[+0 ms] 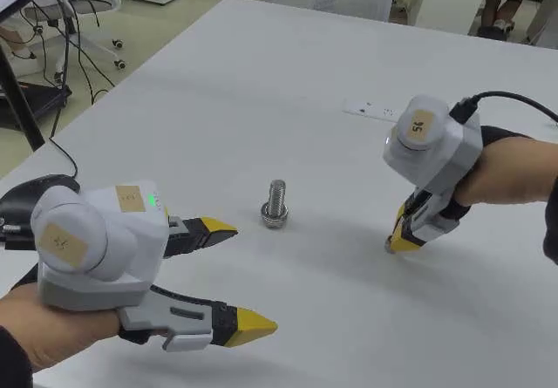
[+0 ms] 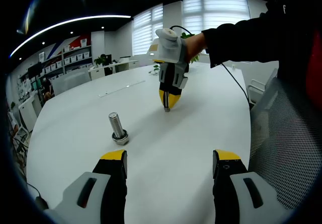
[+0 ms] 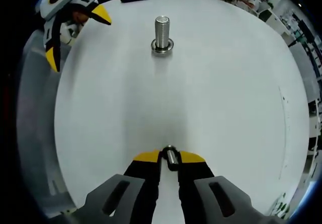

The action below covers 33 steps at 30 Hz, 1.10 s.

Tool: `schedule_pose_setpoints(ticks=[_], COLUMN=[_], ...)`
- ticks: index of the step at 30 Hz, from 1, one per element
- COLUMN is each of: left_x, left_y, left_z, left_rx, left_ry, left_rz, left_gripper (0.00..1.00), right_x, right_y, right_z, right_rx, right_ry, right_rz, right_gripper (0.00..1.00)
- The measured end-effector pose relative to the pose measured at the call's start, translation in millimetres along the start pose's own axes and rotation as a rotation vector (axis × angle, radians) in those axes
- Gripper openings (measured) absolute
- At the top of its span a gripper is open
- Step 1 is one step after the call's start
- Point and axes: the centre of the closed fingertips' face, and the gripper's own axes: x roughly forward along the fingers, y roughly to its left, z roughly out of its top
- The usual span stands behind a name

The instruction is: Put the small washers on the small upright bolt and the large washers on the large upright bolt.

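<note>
The white table (image 1: 261, 100) spreads wide under both tools. At its near-left edge the left gripper (image 1: 248, 276) lies low and roughly level in the person's left hand (image 1: 39, 331), its yellow-tipped jaws pointing across the top toward the middle and spread well apart with only bare table between them. On the right side the right hand (image 1: 510, 168) reaches in from the edge, wrist raised, and tips the right gripper (image 1: 397, 244) steeply downward so its tips meet the table surface or sit just above it. Its jaws are pressed close together, pinching a small metal piece (image 3: 171, 157) at the very tips; whether that piece is a washer or a little bolt cannot be told. Between the two tools, nearer the left one, the large bolt (image 1: 276, 203) stands upright on its head, apart from both grippers. A washer (image 1: 275, 221) sits around its foot, flat on the table
</note>
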Motion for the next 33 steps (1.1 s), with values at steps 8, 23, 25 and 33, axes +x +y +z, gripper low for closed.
schedule_pose_setpoints(ticks=[8,23,25,33], left_x=[2.1,3.7,3.7,2.9], left_y=[-1.5,-3.7,-3.9,-3.6], left_z=[-0.1,2.1,2.7,3.6], left_rx=[0.001,0.007,0.009,0.011], left_ry=[0.003,0.008,0.007,0.009], left_rz=[-0.006,-0.016,-0.016,-0.015], left_gripper=[0.69,0.69,0.69,0.69], right_x=[0.7,-0.1,-1.0,-6.1], right_y=[0.1,-3.4,-2.4,-0.9], right_z=[-0.3,-3.3,-4.4,-8.3], right_rx=[0.006,0.039,0.045,0.076], right_ry=[-0.005,-0.047,-0.054,-0.086], right_rz=[-0.001,-0.018,-0.019,-0.048], right_gripper=[0.17,0.48,0.51,0.74])
